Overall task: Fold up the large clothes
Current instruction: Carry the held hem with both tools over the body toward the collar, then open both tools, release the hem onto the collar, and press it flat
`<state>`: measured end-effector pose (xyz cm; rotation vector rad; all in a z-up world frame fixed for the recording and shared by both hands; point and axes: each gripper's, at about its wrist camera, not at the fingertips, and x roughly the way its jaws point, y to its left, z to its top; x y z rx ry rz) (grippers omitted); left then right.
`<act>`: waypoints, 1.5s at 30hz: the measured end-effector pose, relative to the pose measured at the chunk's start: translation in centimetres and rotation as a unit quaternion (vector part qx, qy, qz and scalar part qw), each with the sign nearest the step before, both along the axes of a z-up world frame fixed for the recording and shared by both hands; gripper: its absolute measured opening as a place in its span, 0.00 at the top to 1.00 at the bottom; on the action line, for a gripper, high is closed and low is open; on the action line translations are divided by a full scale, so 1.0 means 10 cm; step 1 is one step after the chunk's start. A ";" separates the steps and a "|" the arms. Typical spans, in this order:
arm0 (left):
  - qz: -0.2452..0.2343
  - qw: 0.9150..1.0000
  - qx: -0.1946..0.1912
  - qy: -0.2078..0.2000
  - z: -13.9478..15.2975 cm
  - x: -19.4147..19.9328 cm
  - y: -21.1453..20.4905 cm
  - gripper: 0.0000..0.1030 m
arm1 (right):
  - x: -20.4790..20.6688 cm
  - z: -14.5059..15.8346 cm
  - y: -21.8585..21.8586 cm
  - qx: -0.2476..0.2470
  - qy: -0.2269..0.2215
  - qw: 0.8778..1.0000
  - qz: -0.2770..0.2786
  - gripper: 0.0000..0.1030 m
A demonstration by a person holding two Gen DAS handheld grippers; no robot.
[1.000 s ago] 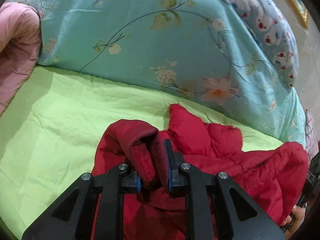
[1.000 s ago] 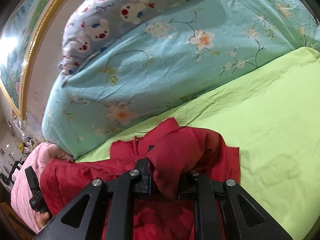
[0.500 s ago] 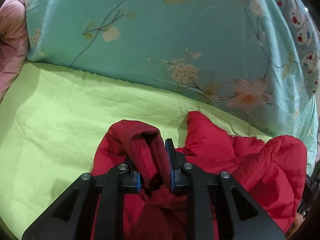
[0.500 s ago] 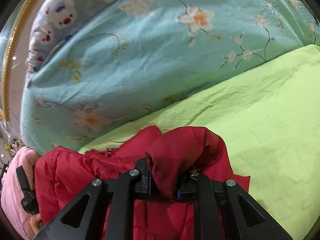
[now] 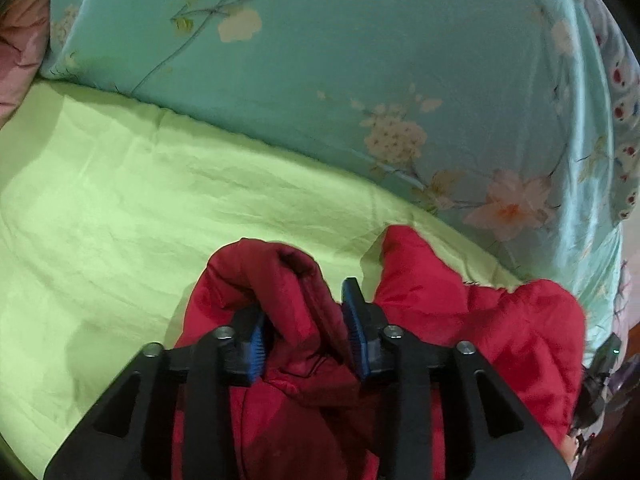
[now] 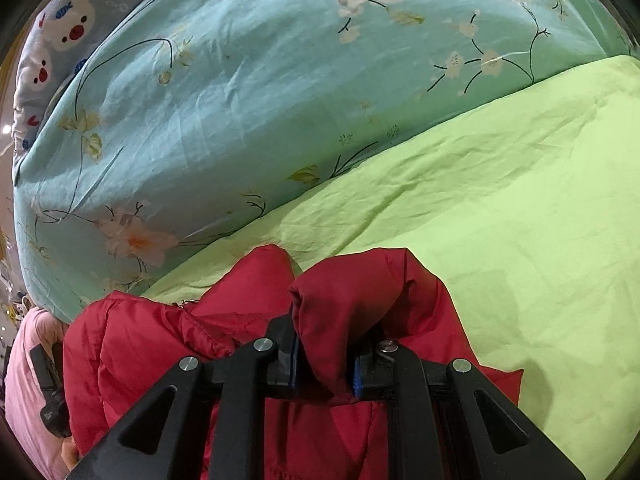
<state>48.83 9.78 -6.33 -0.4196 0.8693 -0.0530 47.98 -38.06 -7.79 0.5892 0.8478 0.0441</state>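
partly hidden, right tongs (image 6: 324, 364) pads buried in red jacket (image 6: 360, 292) fold

Faint cursive lettering, possibly "love", stands on the blue-grey pig-print pillow (image 6: 68, 40) at the upper left of the right wrist view, too blurred to confirm. No other text, label, brand or number is readable.

left tool (image 5: 306, 330) jaws are opening off the red jacket (image 5: 500, 320) fold; both tools have sunk closer to the bed (image 5: 140, 208).
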 end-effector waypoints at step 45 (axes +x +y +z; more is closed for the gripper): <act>-0.157 0.984 0.085 -0.025 -0.03 -0.83 -1.20 0.32 | -0.61 0.24 1.27 -0.175 -0.031 0.965 0.193 0.45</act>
